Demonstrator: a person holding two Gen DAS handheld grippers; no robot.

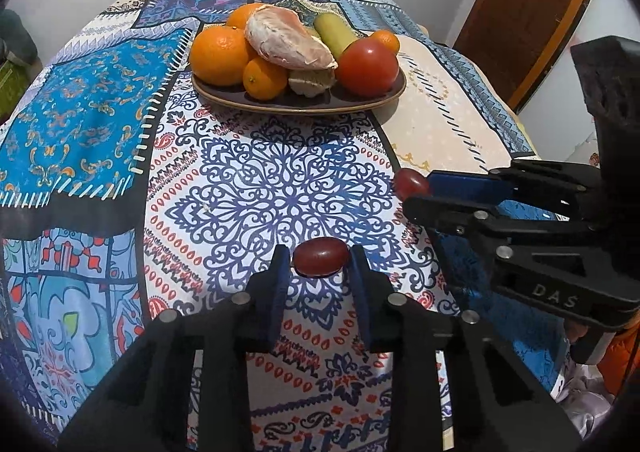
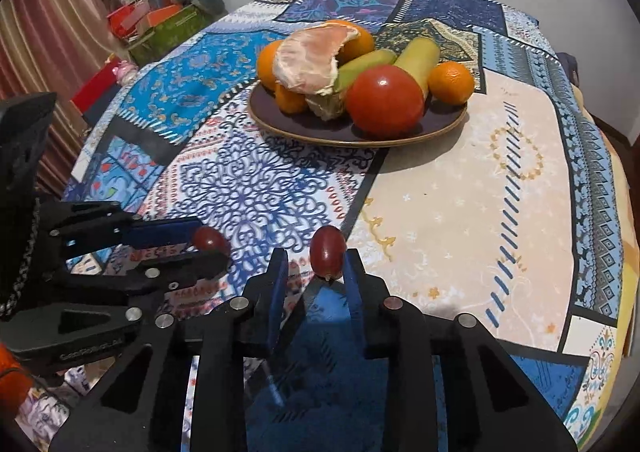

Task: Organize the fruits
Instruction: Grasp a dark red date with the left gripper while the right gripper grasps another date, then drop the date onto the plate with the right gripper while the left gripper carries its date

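A dark plate (image 1: 380, 102) (image 2: 440, 128) at the far middle of the table holds oranges (image 1: 219, 54), a peeled citrus piece (image 1: 288, 38) (image 2: 312, 56), a tomato (image 1: 367, 67) (image 2: 384, 100) and green-yellow fruit (image 1: 334, 34). My left gripper (image 1: 320, 262) (image 2: 214, 248) is shut on a dark red grape (image 1: 320, 261) (image 2: 210, 240) lying crosswise between its tips. My right gripper (image 2: 316, 264) (image 1: 412, 188) has a second red grape (image 2: 328, 252) (image 1: 411, 183) at its tips, against the right finger with a gap to the left one.
A patterned blue, white and beige cloth (image 1: 280, 180) covers the table. A brown door (image 1: 524, 4) stands at the back right. Boxes and a green cushion (image 2: 160, 16) are piled beyond the table's left side by a striped curtain (image 2: 48, 12).
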